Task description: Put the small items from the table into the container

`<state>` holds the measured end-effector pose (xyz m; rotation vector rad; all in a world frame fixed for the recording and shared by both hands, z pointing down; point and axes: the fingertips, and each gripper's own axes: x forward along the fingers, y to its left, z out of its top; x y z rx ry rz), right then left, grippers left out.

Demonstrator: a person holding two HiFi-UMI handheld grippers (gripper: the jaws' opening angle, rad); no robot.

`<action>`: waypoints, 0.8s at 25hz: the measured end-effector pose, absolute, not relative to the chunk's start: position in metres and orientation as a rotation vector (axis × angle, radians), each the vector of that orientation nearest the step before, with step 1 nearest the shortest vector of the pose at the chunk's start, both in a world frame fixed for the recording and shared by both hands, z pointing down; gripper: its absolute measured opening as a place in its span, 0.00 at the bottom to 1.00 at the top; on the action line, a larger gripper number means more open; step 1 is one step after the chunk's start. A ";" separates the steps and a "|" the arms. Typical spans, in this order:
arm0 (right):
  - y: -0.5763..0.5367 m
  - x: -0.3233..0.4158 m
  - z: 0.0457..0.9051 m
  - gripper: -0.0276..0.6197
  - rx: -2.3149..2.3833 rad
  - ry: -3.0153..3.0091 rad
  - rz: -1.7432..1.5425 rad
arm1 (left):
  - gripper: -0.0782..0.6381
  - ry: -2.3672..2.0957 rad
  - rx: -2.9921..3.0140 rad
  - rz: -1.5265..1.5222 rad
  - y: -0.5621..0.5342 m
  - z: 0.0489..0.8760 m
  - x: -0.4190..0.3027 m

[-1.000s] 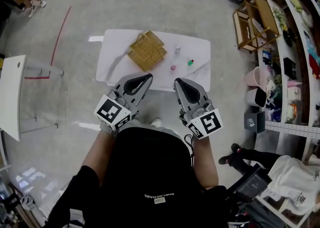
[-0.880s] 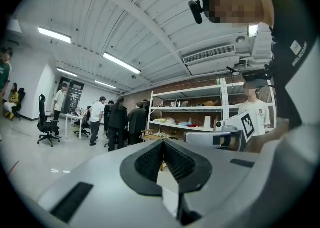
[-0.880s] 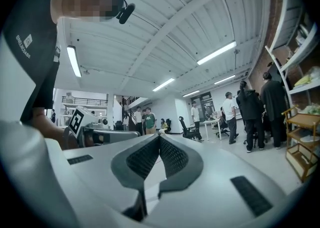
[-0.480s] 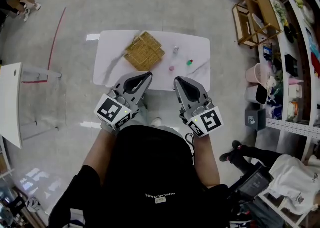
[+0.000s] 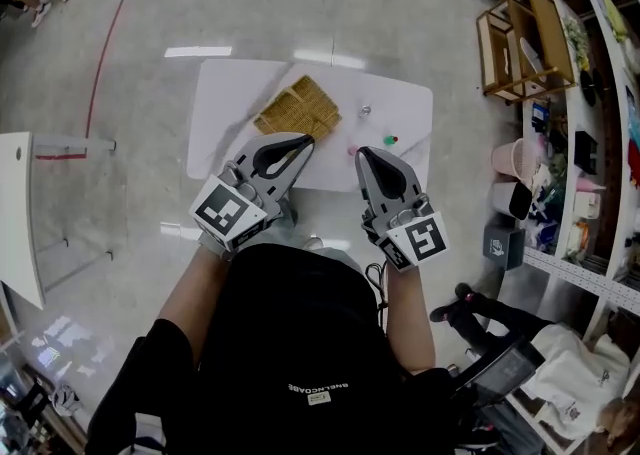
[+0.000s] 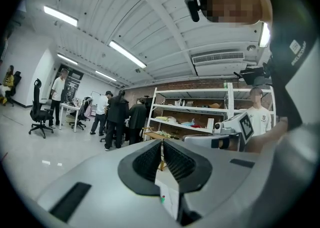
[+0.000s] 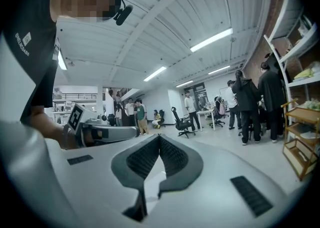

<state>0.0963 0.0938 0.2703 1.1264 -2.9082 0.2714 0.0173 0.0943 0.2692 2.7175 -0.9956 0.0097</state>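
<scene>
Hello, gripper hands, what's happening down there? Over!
Left gripper and right gripper shut, empty. Small items loose on the table beside the woven basket. Nothing seen blocking.

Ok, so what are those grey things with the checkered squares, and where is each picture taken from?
Those are two hand-held grippers; a person holds one in each hand, and the marker cubes belong to them. The top-down picture comes from a camera on the person's head: it shows the left gripper and the right gripper before a white table. On it lie a woven basket, a silvery item, a pink item and a green item. The other two pictures come from cameras riding on each gripper, looking along its jaws. Both grippers are shut and hold nothing.
</scene>
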 end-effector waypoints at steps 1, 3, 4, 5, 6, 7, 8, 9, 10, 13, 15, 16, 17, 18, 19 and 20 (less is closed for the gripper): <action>0.084 0.088 0.270 0.06 1.126 -2.908 0.276 | 0.12 -0.988 2.725 0.009 0.085 0.269 0.011; 0.066 0.072 0.272 0.06 1.114 -2.915 0.281 | 0.12 -0.977 2.743 0.025 0.068 0.268 -0.001; 0.058 0.064 0.273 0.06 1.104 -2.917 0.279 | 0.12 -0.973 2.748 0.032 0.061 0.269 -0.008; 0.050 0.057 0.275 0.06 1.097 -2.918 0.277 | 0.12 -0.970 2.748 0.035 0.055 0.270 -0.014; 0.043 0.051 0.276 0.06 1.092 -2.918 0.275 | 0.12 -0.967 2.744 0.036 0.049 0.271 -0.019; 0.037 0.046 0.276 0.06 1.092 -2.920 0.276 | 0.12 -0.964 2.739 0.036 0.045 0.272 -0.025; 0.032 0.043 0.275 0.06 1.098 -2.923 0.282 | 0.12 -0.960 2.734 0.037 0.041 0.273 -0.029; 0.027 0.040 0.274 0.06 1.106 -2.927 0.292 | 0.12 -0.955 2.731 0.041 0.038 0.274 -0.032; 0.024 0.037 0.273 0.06 1.112 -2.933 0.300 | 0.12 -0.953 2.729 0.044 0.035 0.276 -0.035; 0.017 0.031 0.274 0.06 1.102 -2.934 0.293 | 0.12 -0.957 2.723 0.041 0.028 0.279 -0.038; 0.016 0.031 0.276 0.06 1.094 -2.924 0.284 | 0.12 -0.960 2.713 0.035 0.026 0.280 -0.037; 0.015 0.032 0.277 0.06 1.098 -2.921 0.288 | 0.12 -0.961 2.709 0.040 0.026 0.280 -0.035; 0.013 0.034 0.278 0.06 1.105 -2.919 0.294 | 0.12 -0.961 2.706 0.050 0.025 0.281 -0.033; 0.012 0.037 0.278 0.06 1.110 -2.917 0.300 | 0.12 -0.963 2.704 0.060 0.024 0.282 -0.031; 0.009 0.041 0.280 0.06 1.112 -2.915 0.305 | 0.12 -0.966 2.703 0.069 0.023 0.284 -0.027; 0.008 0.046 0.281 0.06 1.109 -2.913 0.311 | 0.12 -0.973 2.700 0.074 0.022 0.285 -0.022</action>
